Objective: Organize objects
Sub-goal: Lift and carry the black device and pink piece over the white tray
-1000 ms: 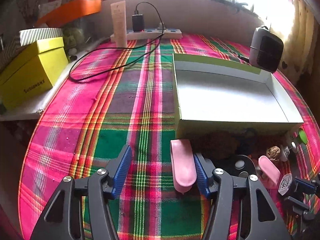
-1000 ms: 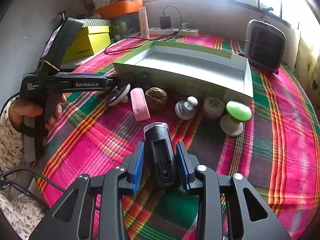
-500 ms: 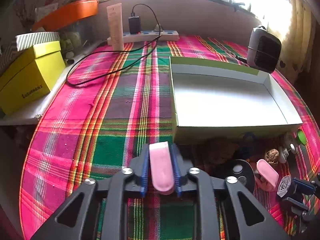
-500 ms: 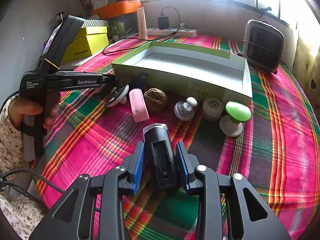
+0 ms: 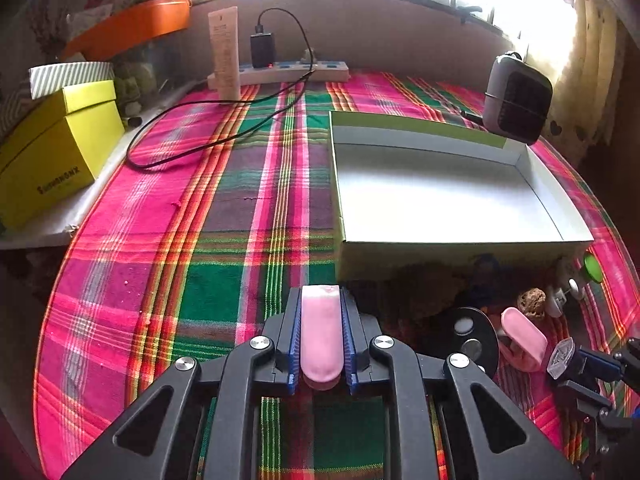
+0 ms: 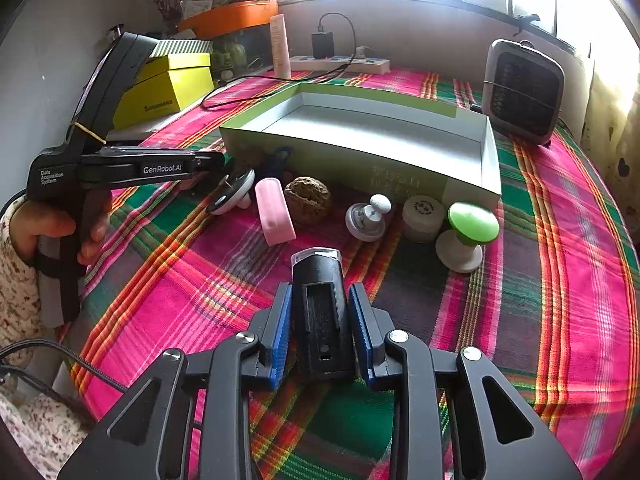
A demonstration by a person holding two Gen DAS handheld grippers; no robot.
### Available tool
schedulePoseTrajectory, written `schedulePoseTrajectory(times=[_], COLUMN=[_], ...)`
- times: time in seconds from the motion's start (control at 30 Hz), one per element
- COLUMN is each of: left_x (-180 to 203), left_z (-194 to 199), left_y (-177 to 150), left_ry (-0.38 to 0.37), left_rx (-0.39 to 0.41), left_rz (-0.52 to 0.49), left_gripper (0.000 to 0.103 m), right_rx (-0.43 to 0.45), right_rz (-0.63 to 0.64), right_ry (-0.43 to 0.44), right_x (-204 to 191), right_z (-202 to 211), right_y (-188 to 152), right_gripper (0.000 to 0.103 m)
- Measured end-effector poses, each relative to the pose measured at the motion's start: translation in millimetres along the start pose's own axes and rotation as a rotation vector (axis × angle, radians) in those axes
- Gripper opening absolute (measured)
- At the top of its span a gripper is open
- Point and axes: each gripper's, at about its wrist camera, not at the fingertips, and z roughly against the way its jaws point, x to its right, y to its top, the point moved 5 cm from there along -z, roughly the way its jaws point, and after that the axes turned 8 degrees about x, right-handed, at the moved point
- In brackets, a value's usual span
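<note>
My left gripper [image 5: 320, 296] is shut on a pink oblong piece [image 5: 320, 332], low over the plaid cloth, just in front of the white open box [image 5: 440, 246]. My right gripper [image 6: 320, 288] has a black device with a clear tip [image 6: 322, 320] between its jaws. The jaws are closing, and a thin gap shows on each side of the device. Along the box's front wall [image 6: 340, 152] lie a second pink piece [image 6: 274, 210], a brown walnut-like lump [image 6: 308, 198], a white knob [image 6: 366, 218], a white jar [image 6: 422, 218] and a green-topped knob [image 6: 466, 236].
A grey heater [image 5: 514, 106] stands at the box's far right corner. A yellow box [image 5: 52, 152] sits on the left ledge, with a power strip [image 5: 288, 70] and black cable at the back. A person's hand [image 6: 44, 228] holds the left gripper's handle.
The left gripper's wide jaws closed onto the pink piece, which now sits centred between them. The right gripper's jaws drew in slightly around the black device.
</note>
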Motion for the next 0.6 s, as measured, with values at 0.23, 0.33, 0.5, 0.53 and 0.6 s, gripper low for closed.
schedulePoseTrajectory(times=[0.23,0.33,0.5,0.53,0.6], left_x=[2.4,5.0,10.1,11.0,13.6], left_z=[8.2,14.9,25.2,26.6,30.0], left_y=[-1.7,-1.4,1.7,2.4,3.8], left_ry=[-0.016,-0.024,-0.039,-0.043,-0.049], left_rx=[0.01,0.021,0.038,0.041,0.047], left_rz=[0.001,-0.004,-0.017,-0.019,-0.024], left_gripper=[0.016,0.016,0.016,0.016,0.016], right_rx=[0.002,0.011,0.015,0.015,0.008], right_rz=[-0.009,-0.017,-0.021,-0.021,-0.022], right_ry=[-0.007,-0.006,-0.013,-0.014,-0.026], right_x=[-0.3,-0.2,-1.6,-1.7,-0.5], right_z=[1.9,4.6,5.9,6.3,6.1], right_y=[0.9,3.5,8.4,9.1,10.1], right_gripper=[0.029,0.029,0.028,0.028,0.028])
